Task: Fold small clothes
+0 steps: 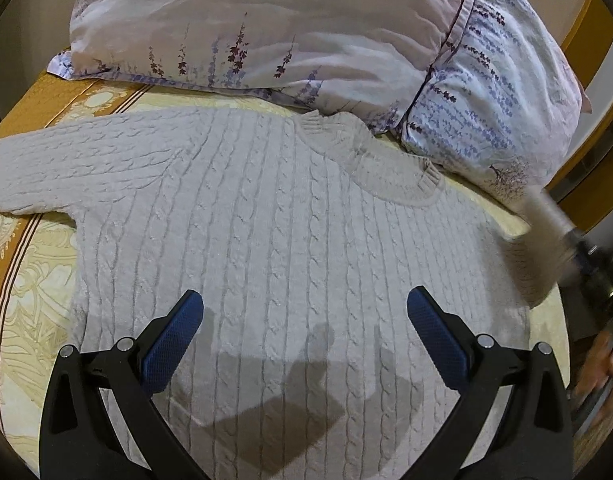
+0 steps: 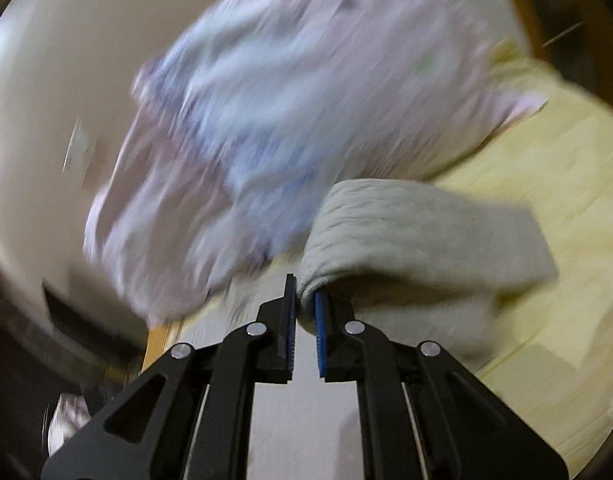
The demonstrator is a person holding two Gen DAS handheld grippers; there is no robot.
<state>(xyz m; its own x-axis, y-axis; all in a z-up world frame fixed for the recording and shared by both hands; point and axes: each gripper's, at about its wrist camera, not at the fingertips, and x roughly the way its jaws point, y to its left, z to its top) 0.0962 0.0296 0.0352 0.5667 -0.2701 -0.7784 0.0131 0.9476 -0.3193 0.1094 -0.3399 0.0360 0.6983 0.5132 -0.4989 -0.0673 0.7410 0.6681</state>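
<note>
Claws first: the right claw (image 2: 305, 312) is pinched tight on the cuff end of a sleeve (image 2: 418, 232), its blue pads pressed into the knit so the fabric cannot slip while it is carried. From the grip the sleeve arches up and trails away over the yellow bedspread (image 2: 566, 200), lifted clear, which looks like the start of folding it across the body. The view is smeared, so how much cloth sits between the pads is hard to tell.

The left claw (image 1: 305, 312) hangs spread wide over the lower chest of the sweater (image 1: 266, 220), gripping nothing; its shadow falls on the knit just below. It seems placed there to pin the body down if the sleeve pull drags it.

The sweater lies flat, front up, on the bedspread, neck towards the flowered pillow (image 1: 266, 32), which its collar almost touches. Its other sleeve (image 1: 58, 168) stretches out flat towards the bed's edge, not yet folded.
</note>
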